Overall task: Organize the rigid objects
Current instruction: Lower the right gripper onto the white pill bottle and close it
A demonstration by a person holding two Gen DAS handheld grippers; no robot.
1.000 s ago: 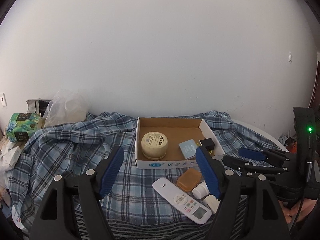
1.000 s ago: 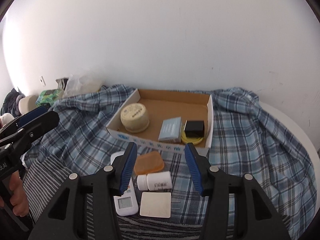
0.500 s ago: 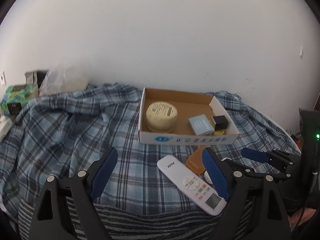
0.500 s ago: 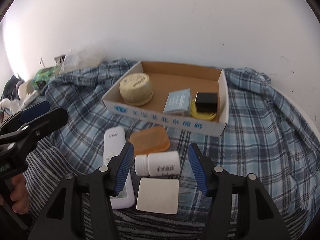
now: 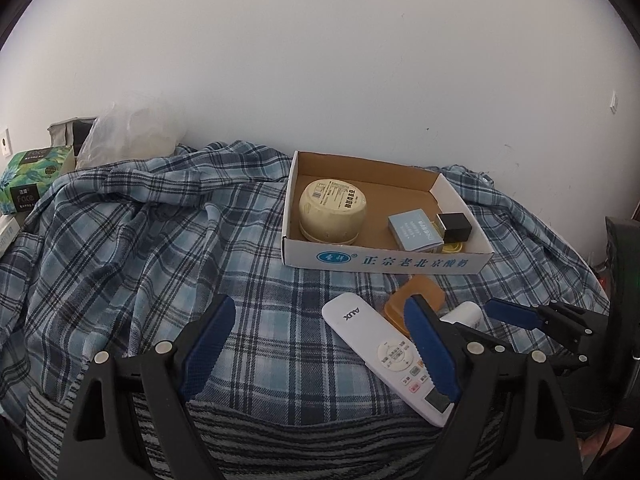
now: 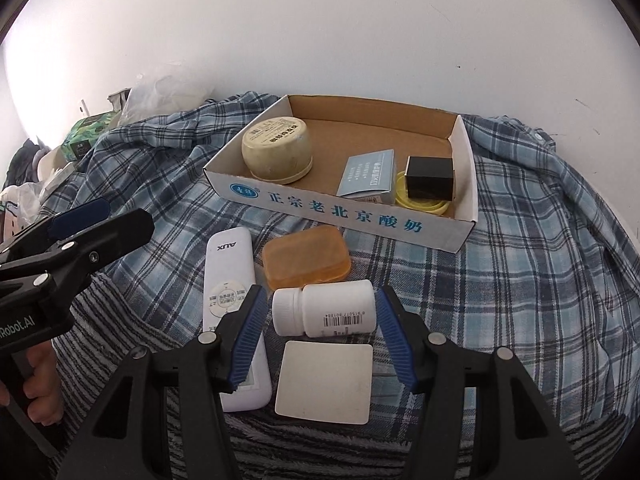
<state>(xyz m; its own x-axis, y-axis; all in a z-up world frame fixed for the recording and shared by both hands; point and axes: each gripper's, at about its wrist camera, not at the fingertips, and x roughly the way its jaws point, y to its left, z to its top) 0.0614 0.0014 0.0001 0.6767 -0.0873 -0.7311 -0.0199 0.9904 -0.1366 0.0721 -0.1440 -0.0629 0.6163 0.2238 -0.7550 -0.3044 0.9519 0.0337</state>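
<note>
A shallow cardboard box point(image 6: 344, 204) point(image 5: 384, 262) holds a cream jar point(image 6: 277, 149), a grey-blue packet point(image 6: 368, 176) and a black cube on a yellow lid point(image 6: 430, 178). In front of it on the plaid cloth lie a white remote point(image 6: 228, 280) point(image 5: 380, 352), an orange soap case point(image 6: 306, 258), a white pill bottle point(image 6: 326, 310) on its side and a white square card point(image 6: 326, 380). My right gripper point(image 6: 318, 340) is open, its blue pads either side of the bottle and just short of it. My left gripper point(image 5: 320, 344) is open and empty over the cloth, left of the remote.
A green tissue box point(image 5: 34, 178) and a clear plastic bag point(image 5: 128, 136) sit at the far left against the white wall. The plaid cloth point(image 5: 140, 248) is rumpled into folds on the left. A striped towel point(image 5: 280, 432) lies along the front edge.
Both grippers have moved forward and down toward the loose items. The right gripper now has the pill bottle between its open pads. Nothing has been picked up.
</note>
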